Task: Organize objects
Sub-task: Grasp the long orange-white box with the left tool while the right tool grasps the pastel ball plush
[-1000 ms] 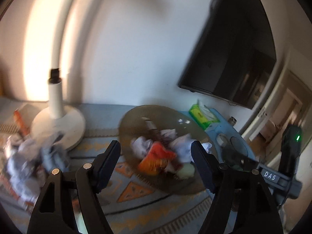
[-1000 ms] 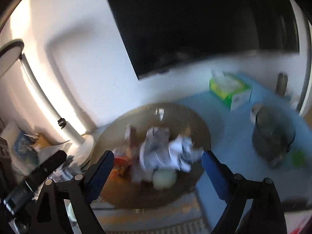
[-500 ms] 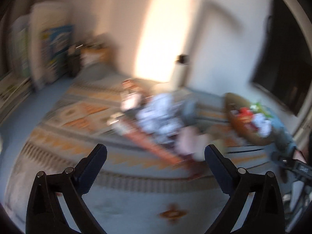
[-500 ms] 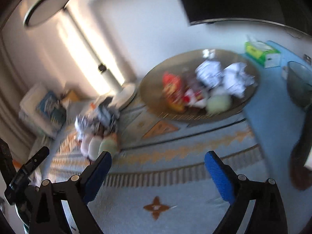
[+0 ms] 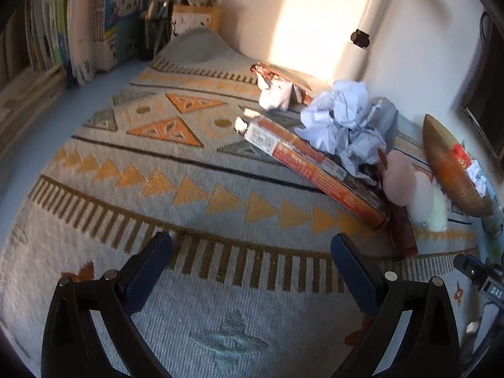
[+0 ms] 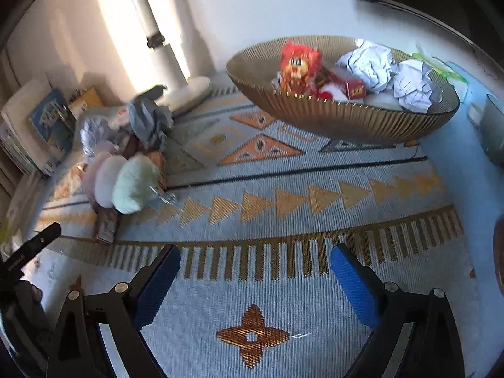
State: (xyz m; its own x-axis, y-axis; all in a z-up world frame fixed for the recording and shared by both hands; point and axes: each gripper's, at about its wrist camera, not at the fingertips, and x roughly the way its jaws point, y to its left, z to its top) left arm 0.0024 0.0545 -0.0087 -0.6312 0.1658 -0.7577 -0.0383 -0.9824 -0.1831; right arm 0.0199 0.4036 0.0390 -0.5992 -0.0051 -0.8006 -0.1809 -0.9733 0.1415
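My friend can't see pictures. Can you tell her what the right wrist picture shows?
The open, empty right tool hangs over a patterned rug. Beyond it, a ribbed bowl holds crumpled paper and a red snack bag; fluffy pastel balls lie at left.

Both views have swung down and away from the wall and television. The left gripper (image 5: 250, 245), whose jaws have just been opening with nothing between them, now faces the patterned rug (image 5: 151, 189) and the pile of crumpled paper (image 5: 346, 123), not the bowl (image 5: 447, 163). The right gripper (image 6: 255, 260), also just widened and empty, looks along the rug toward the bowl.
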